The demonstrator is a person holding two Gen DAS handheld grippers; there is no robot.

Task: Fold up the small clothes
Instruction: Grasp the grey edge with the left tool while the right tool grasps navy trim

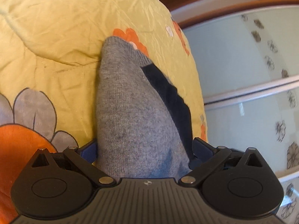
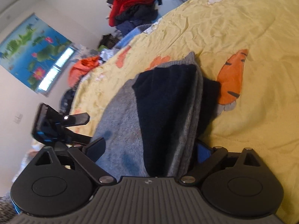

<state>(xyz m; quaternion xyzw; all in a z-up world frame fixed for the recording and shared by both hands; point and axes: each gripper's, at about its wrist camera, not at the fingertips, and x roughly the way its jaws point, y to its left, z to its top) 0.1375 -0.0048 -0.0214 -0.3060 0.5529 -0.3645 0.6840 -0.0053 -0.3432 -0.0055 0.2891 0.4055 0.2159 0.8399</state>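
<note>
Your right gripper [image 2: 149, 149] stands wide open around the folded grey-and-navy garment [image 2: 164, 100] on the yellow bedspread [image 2: 243, 28]. Whether your left gripper [image 1: 143, 149] grips the cloth is unclear. Withdrawing carelessly could snag and unfold it.

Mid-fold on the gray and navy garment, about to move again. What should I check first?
1. Jaws of the right gripper open: ok, wide, pads off the garment.
2. Hold of the left gripper on the garment: cannot tell, cloth fills its gap.
3. Navy side folded over the gray: ok.
4. Smooth bedspread underneath: not ok, creased.
5. The clothes pile clear of the work: ok, far off at the bed's edge.
</note>
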